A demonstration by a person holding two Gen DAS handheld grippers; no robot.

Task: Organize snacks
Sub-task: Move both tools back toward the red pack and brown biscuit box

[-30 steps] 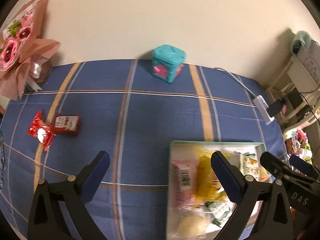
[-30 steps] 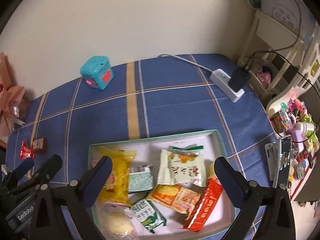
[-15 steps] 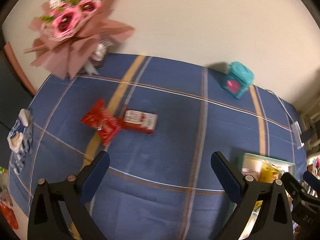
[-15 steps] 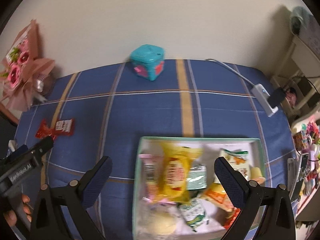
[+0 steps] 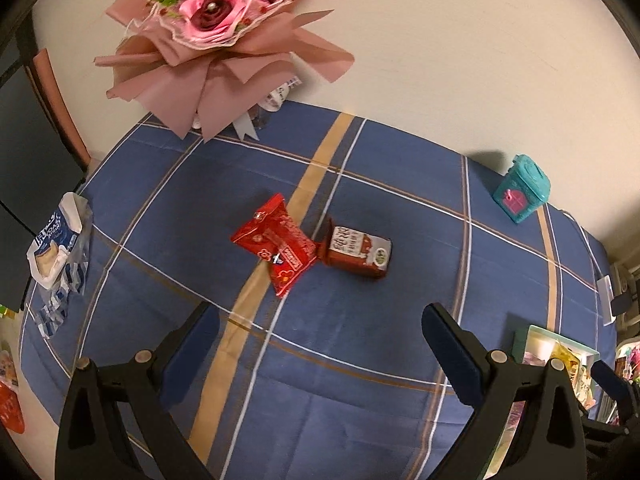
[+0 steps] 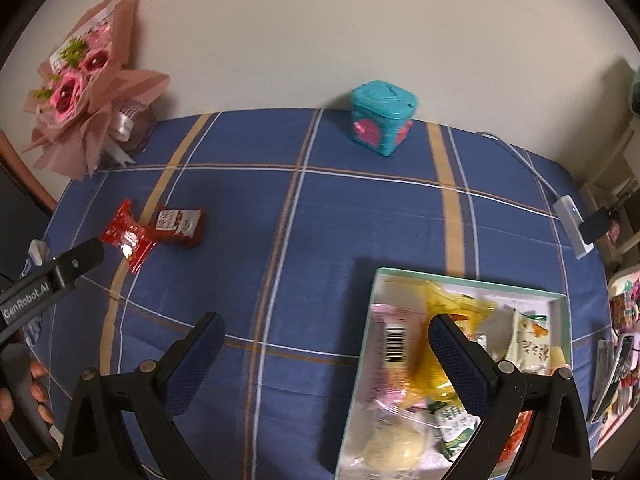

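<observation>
Wrapper [image 5: 278, 249], crinkly red foil, touches boxy brown carton [image 5: 357, 253]; left claw [image 5: 320, 344] agape.

Both tools look the same. The left gripper [image 5: 320, 344] has two black plastic arms shaped like thin triangles with holes in them, and each arm ends in a dark blue pad [image 5: 192, 344] with a bumpy face. Round silver screws sit on the arms. The right gripper [image 6: 326, 354] matches it. White letters on the left tool's side read "GenRobot.AI".
</observation>
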